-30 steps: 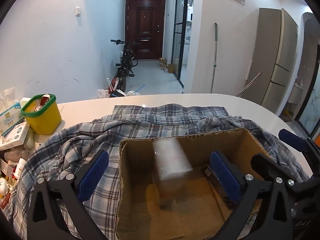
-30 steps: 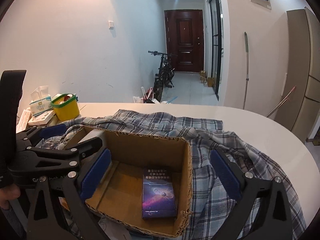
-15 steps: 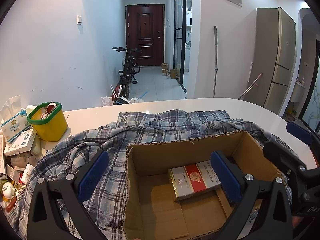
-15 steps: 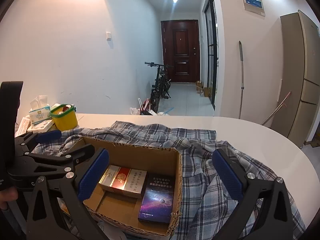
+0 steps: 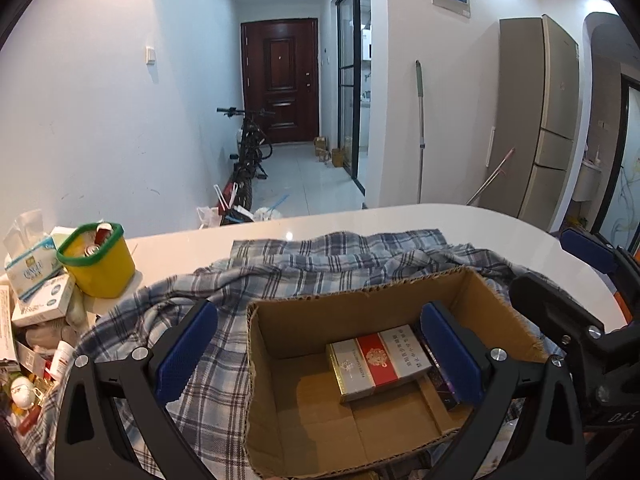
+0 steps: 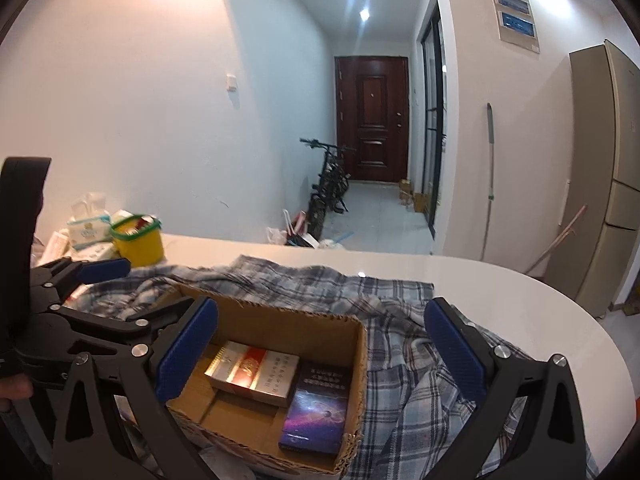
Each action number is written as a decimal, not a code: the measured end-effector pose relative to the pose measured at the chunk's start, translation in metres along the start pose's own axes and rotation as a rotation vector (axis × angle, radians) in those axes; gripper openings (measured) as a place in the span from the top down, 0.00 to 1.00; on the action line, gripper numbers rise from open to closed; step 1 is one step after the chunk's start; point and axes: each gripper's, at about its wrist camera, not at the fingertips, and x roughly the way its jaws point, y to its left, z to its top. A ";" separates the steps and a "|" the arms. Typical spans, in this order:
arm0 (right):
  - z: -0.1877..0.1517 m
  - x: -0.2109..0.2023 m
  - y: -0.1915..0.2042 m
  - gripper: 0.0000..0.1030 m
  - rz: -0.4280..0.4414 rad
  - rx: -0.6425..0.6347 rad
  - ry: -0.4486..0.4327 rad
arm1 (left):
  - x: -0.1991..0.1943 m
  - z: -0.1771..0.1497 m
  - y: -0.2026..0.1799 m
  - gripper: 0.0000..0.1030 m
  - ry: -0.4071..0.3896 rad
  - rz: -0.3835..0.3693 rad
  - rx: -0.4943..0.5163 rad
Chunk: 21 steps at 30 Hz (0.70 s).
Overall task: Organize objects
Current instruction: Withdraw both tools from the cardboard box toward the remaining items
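Both claws spread, nothing held: left gripper [image 5: 316,352], right gripper [image 6: 320,352]. Red/white carton [image 6: 254,372] and purple box [image 6: 316,416] lie side by side in cardboard box [image 5: 280,320]. We judge placing done; next: pick from clutter pile [image 5: 36,292] on the left.

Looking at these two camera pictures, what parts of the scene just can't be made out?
- Dark purple box: in the left wrist view, mostly hidden behind the left gripper's blue pad.
- Small items left of the yellow tub: cut off by the left wrist view's edge.
- Print on the red-and-white carton: too small to read.
- Cardboard box's near side: hidden behind the right gripper.
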 end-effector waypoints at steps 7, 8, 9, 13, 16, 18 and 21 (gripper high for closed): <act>0.018 -0.040 -0.004 0.00 0.043 0.018 -0.076 | -0.040 0.013 -0.001 0.00 -0.072 -0.016 0.004; 0.019 -0.048 -0.005 0.00 0.051 0.018 -0.088 | -0.046 0.014 -0.002 0.00 -0.082 -0.020 0.005; 0.021 -0.057 -0.005 0.00 0.060 0.016 -0.098 | -0.055 0.015 -0.002 0.00 -0.099 -0.023 0.009; 0.023 -0.090 -0.002 0.00 0.095 0.002 -0.132 | -0.084 0.013 -0.005 0.00 -0.141 -0.019 0.033; 0.020 -0.113 0.002 0.00 0.112 -0.025 -0.147 | -0.107 0.005 -0.006 0.00 -0.170 -0.020 0.051; 0.016 -0.125 0.005 0.00 0.123 -0.051 -0.150 | -0.122 -0.003 -0.005 0.00 -0.187 -0.040 0.058; 0.008 -0.141 0.006 0.00 0.137 -0.078 -0.145 | -0.139 -0.015 0.000 0.00 -0.194 -0.077 0.056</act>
